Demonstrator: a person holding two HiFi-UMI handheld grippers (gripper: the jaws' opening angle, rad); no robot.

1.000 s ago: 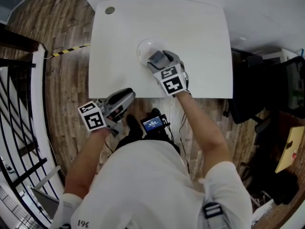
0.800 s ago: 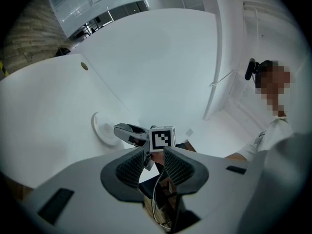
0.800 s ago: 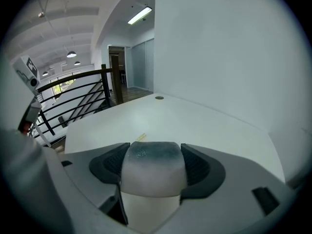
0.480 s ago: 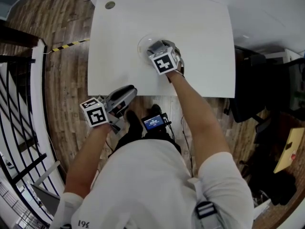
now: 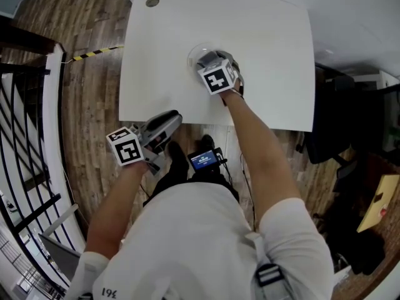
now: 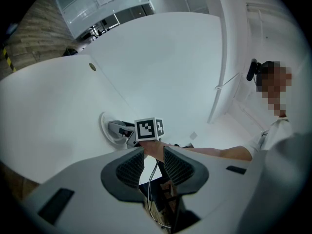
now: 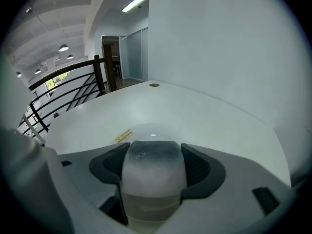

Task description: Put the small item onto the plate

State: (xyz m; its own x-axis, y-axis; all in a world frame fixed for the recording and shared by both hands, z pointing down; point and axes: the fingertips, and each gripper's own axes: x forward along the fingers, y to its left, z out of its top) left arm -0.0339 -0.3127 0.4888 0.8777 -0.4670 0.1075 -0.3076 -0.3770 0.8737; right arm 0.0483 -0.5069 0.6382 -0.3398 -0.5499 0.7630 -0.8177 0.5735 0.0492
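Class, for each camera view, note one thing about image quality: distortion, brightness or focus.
Head view: wide-angle bowing curves the table edges, and the pale plate nearly vanishes against the bright white top. Left gripper view: strong fisheye with black corners. Right gripper view: black corners again; the small item sits very close and soft-edged, and a ceiling light burns white.

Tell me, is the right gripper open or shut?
The right gripper is shut on the small item: in its own view both jaws press the item's grey, rounded sides, over the plate.
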